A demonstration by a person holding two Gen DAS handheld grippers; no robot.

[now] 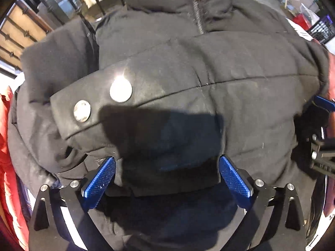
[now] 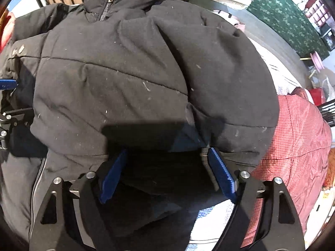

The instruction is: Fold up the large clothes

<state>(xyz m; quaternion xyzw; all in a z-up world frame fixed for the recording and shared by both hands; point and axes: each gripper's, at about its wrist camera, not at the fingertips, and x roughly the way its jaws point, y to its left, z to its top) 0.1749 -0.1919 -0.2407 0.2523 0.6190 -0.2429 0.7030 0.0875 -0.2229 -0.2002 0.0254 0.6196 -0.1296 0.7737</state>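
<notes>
A large black puffer jacket [image 1: 188, 73] lies front up, collar and zip at the far end, both sleeves folded across the chest. Two silver snaps [image 1: 120, 89] show on the left sleeve cuff. My left gripper [image 1: 167, 175] is open, its blue pads either side of the jacket's near folded edge, low on the left half. My right gripper [image 2: 167, 173] is open too, with its blue pads astride the near edge of the jacket [image 2: 136, 73] on the right half. Each gripper shows at the edge of the other's view.
A red quilted cover [image 2: 297, 146] lies under and right of the jacket, also at the left [image 1: 8, 156]. A dark metal bed frame [image 1: 69, 2] and wooden panel stand beyond the collar. Green patterned cloth [image 2: 289, 21] and clutter lie at the far right.
</notes>
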